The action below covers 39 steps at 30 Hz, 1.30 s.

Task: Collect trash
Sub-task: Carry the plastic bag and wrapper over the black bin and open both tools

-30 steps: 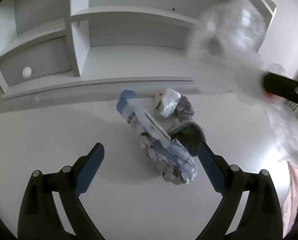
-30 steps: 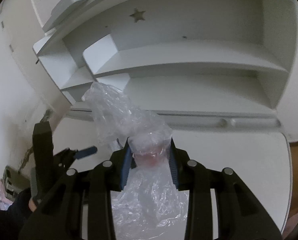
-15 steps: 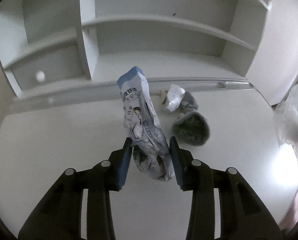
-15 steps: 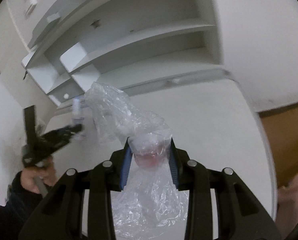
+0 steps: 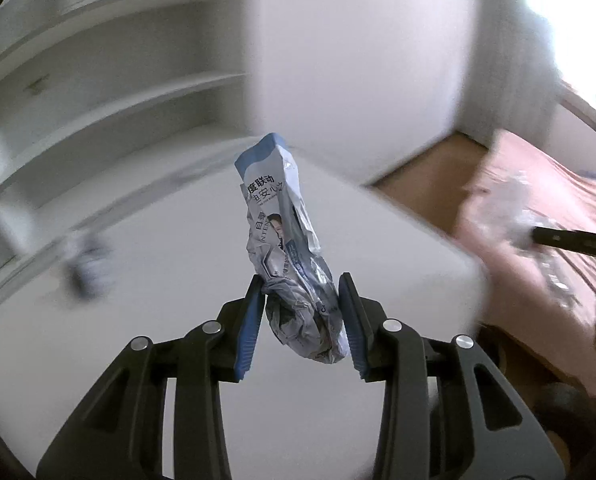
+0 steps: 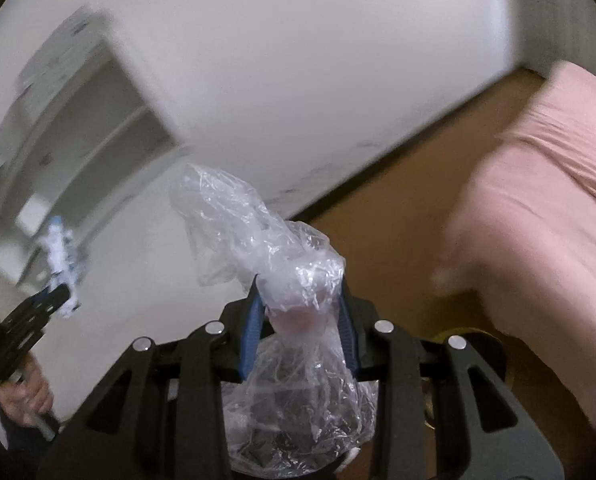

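Observation:
My left gripper (image 5: 300, 316) is shut on a crumpled blue and white snack wrapper (image 5: 288, 248), which stands up between the blue pads above the white desk (image 5: 138, 280). My right gripper (image 6: 300, 312) is shut on a bunched clear plastic bag (image 6: 254, 236) with something pink inside it. The right wrist view also catches the left gripper (image 6: 54, 296) at the far left, the wrapper (image 6: 60, 256) in it and a hand (image 6: 26, 396) on its handle. More trash (image 5: 84, 260) lies blurred on the desk at the left.
White shelving (image 5: 98, 92) rises behind the desk. Past the desk's right edge lie a brown floor (image 6: 398, 240) and a bed with a pink sheet (image 6: 538, 240). A round dark object (image 6: 470, 340) sits on the floor below the right gripper.
The left gripper closed on the wrapper, lifted it off the desk and swung right toward the desk edge. The right gripper, still holding the bag, swung right and lower over the floor by the bed.

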### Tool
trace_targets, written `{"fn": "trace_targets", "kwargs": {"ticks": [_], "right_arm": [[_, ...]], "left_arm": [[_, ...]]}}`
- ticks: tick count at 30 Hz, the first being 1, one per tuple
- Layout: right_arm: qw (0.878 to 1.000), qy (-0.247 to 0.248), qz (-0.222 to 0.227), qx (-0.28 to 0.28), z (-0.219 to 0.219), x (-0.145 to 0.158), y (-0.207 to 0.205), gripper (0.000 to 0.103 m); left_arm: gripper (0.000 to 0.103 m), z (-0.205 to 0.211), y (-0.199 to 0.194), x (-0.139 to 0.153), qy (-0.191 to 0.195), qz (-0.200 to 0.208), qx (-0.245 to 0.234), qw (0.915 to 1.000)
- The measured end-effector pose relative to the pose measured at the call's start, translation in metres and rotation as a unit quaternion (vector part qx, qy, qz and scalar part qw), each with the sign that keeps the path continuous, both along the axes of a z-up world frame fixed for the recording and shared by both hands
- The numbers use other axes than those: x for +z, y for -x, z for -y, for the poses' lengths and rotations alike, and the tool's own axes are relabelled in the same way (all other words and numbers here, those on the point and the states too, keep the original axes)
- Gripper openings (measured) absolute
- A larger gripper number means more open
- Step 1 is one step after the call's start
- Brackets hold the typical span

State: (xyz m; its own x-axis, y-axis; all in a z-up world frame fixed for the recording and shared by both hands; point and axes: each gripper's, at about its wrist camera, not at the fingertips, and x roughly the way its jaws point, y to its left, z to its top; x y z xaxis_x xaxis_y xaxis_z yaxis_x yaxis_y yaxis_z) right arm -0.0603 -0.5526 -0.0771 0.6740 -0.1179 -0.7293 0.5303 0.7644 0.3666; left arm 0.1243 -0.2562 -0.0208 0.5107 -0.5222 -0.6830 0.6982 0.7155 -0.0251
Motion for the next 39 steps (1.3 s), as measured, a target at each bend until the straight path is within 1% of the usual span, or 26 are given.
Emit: {"fn": "trace_targets", "kwargs": {"ticks": [2, 5, 6, 7, 8, 9, 11, 12, 14, 15, 16, 19, 20, 21, 23, 24, 28, 30, 32, 34, 36, 39], "right_arm": [[0.999, 0.000, -0.010, -0.042, 0.019, -0.011, 0.034, 0.034], [0.994, -0.005, -0.031, -0.108, 0.045, -0.035, 0.092, 0.034], [0.992, -0.005, -0.038, -0.122, 0.050, -0.041, 0.104, 0.034], [0.990, -0.005, -0.046, -0.137, 0.055, -0.047, 0.117, 0.034], [0.986, -0.005, -0.057, -0.158, 0.062, -0.057, 0.135, 0.034], [0.984, -0.008, -0.062, -0.170, 0.065, -0.063, 0.145, 0.034], [0.978, -0.018, -0.070, -0.197, 0.073, -0.077, 0.167, 0.034], [0.973, -0.014, -0.083, -0.214, 0.077, -0.087, 0.178, 0.034], [0.966, -0.017, -0.100, -0.236, 0.082, -0.105, 0.192, 0.034], [0.963, -0.026, -0.108, -0.246, 0.083, -0.117, 0.197, 0.034], [0.960, -0.031, -0.116, -0.252, 0.085, -0.126, 0.200, 0.034], [0.954, -0.045, -0.145, -0.258, 0.091, -0.156, 0.209, 0.034], [0.952, -0.050, -0.153, -0.260, 0.094, -0.165, 0.210, 0.034], [0.950, -0.053, -0.164, -0.261, 0.096, -0.175, 0.211, 0.034], [0.947, -0.062, -0.179, -0.258, 0.100, -0.191, 0.211, 0.034], [0.947, -0.066, -0.182, -0.257, 0.099, -0.197, 0.215, 0.034], [0.946, -0.077, -0.193, -0.248, 0.103, -0.214, 0.209, 0.034], [0.946, -0.080, -0.198, -0.242, 0.104, -0.220, 0.203, 0.034], [0.946, -0.083, -0.205, -0.235, 0.103, -0.229, 0.200, 0.034], [0.946, -0.088, -0.209, -0.233, 0.102, -0.230, 0.191, 0.034], [0.945, -0.095, -0.211, -0.232, 0.104, -0.236, 0.189, 0.034], [0.943, -0.107, -0.213, -0.233, 0.106, -0.244, 0.184, 0.034]], "left_arm": [[0.037, 0.044, 0.030, -0.005, 0.005, -0.009, -0.057, 0.9983], [0.037, 0.096, 0.068, -0.013, 0.005, -0.016, -0.117, 0.9930], [0.037, 0.120, 0.086, -0.018, 0.006, -0.024, -0.147, 0.9888], [0.037, 0.134, 0.096, -0.021, 0.007, -0.029, -0.164, 0.9861], [0.037, 0.154, 0.110, -0.028, 0.008, -0.037, -0.187, 0.9816], [0.037, 0.170, 0.122, -0.035, 0.007, -0.043, -0.205, 0.9778], [0.037, 0.198, 0.142, -0.051, 0.001, -0.057, -0.233, 0.9709], [0.037, 0.207, 0.146, -0.059, -0.001, -0.060, -0.243, 0.9682], [0.037, 0.230, 0.160, -0.080, -0.015, -0.055, -0.258, 0.9644], [0.037, 0.243, 0.170, -0.095, -0.025, -0.054, -0.269, 0.9613], [0.037, 0.252, 0.172, -0.105, -0.027, -0.058, -0.278, 0.9585], [0.037, 0.277, 0.180, -0.140, -0.051, -0.071, -0.295, 0.9515], [0.037, 0.284, 0.182, -0.155, -0.057, -0.079, -0.297, 0.9498], [0.037, 0.289, 0.185, -0.163, -0.063, -0.088, -0.298, 0.9483], [0.037, 0.296, 0.178, -0.187, -0.079, -0.114, -0.292, 0.9462], [0.037, 0.302, 0.175, -0.200, -0.084, -0.128, -0.286, 0.9459], [0.037, 0.317, 0.180, -0.234, -0.106, -0.156, -0.277, 0.9421], [0.037, 0.322, 0.182, -0.251, -0.113, -0.171, -0.277, 0.9386], [0.037, 0.325, 0.183, -0.263, -0.116, -0.179, -0.280, 0.9358], [0.037, 0.323, 0.182, -0.274, -0.120, -0.180, -0.284, 0.9340], [0.038, 0.326, 0.182, -0.287, -0.140, -0.171, -0.282, 0.9336], [0.038, 0.329, 0.180, -0.288, -0.138, -0.182, -0.282, 0.9320]]}}
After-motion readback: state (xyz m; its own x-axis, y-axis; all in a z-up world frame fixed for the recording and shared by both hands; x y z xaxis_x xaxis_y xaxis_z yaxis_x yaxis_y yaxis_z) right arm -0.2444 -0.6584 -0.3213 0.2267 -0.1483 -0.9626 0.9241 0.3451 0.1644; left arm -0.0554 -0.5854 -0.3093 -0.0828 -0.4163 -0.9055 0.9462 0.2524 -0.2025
